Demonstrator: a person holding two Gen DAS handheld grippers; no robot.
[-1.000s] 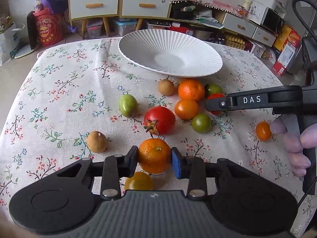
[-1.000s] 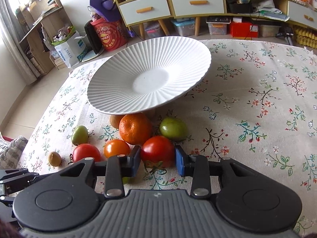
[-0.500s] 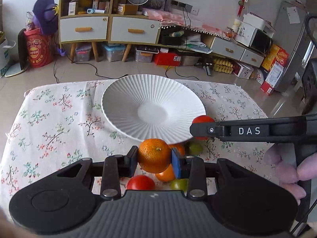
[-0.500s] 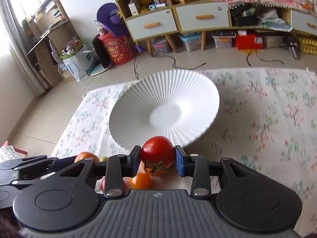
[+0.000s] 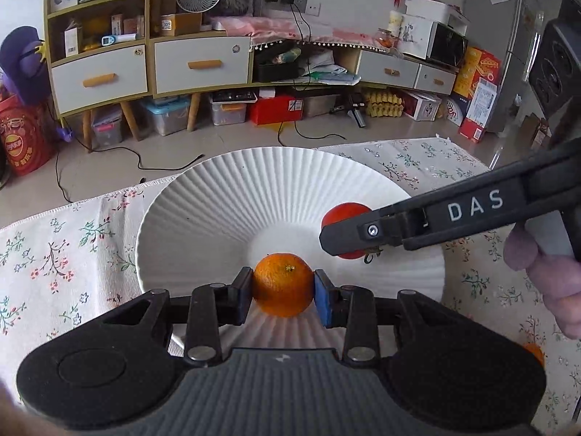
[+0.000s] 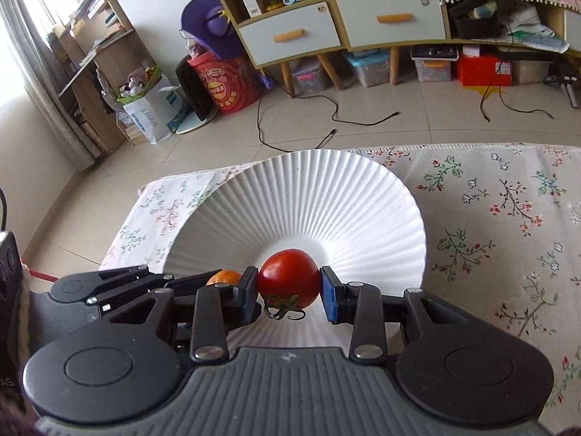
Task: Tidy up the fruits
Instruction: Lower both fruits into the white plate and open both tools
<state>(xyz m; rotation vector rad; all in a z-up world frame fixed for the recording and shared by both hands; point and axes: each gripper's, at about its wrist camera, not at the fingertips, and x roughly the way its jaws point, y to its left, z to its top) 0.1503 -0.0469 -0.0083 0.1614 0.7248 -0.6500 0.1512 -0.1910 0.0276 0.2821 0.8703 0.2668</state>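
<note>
My left gripper (image 5: 283, 292) is shut on an orange mandarin (image 5: 283, 284) and holds it over the near part of the white ribbed plate (image 5: 225, 196). My right gripper (image 6: 289, 287) is shut on a red tomato (image 6: 288, 278), stem down, above the plate's (image 6: 326, 196) middle. In the left wrist view the right gripper's black arm marked DAS comes in from the right, with the tomato (image 5: 339, 212) partly hidden behind it. The right wrist view shows the mandarin (image 6: 225, 277) peeking out behind the left gripper's fingers at the left.
The plate sits on a floral tablecloth (image 6: 508, 218) near the table's far edge. One small orange fruit (image 5: 535, 353) lies on the cloth at the lower right of the left wrist view. A hand (image 5: 548, 276) grips the right tool. Beyond the table are floor, cables and shelves.
Both grippers lifted their fruit off the cloth and carried it forward over the plate. The loose fruits on the cloth have dropped out of view beneath the grippers.
</note>
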